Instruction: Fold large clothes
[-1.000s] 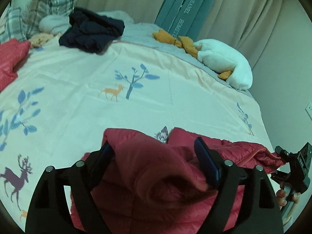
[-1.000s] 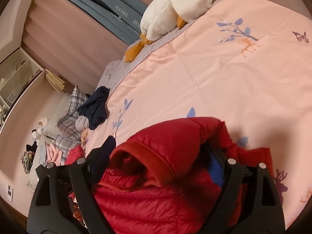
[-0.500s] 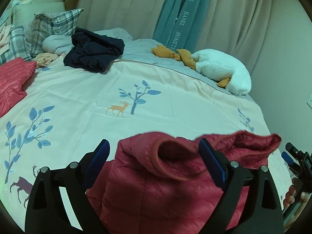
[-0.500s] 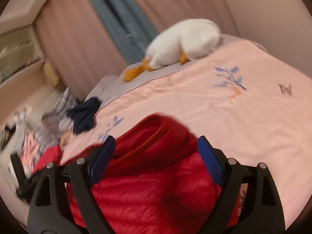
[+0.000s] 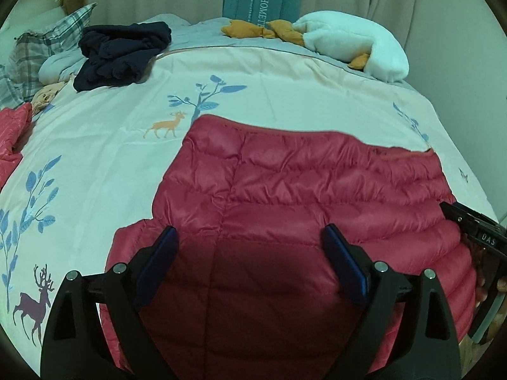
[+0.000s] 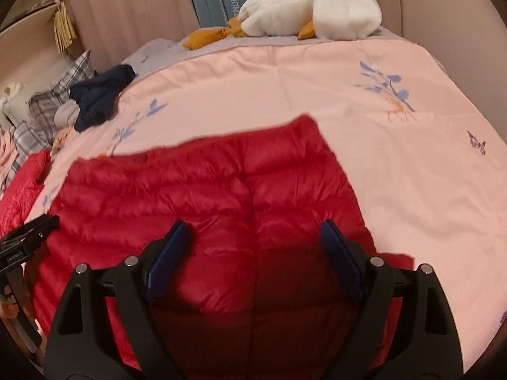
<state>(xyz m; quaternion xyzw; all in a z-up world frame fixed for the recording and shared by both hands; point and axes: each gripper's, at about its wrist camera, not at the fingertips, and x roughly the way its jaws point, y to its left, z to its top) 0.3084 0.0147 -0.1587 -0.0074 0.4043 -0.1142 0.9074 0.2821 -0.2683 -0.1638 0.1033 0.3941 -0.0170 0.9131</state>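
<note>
Jacket (image 5: 301, 196), red and quilted, is spread flat on the bedspread (image 5: 111, 145); its near hem is hidden under both grippers. Left gripper (image 5: 250, 262) and right gripper (image 6: 253, 250) are spread wide, empty. At 11 o'clock, dark clothes (image 5: 120, 53) are heaped indistinctly.

Pale pink printed bedspread (image 5: 269, 76) lies bare beyond and to the left of the red quilted puffer jacket (image 5: 301, 196). Crumpled navy garment (image 5: 122, 53) blocks far left corner; white plush duck with orange feet (image 5: 351, 42) blocks far right edge. Second red garment (image 5: 12, 133) at left edge.
</note>
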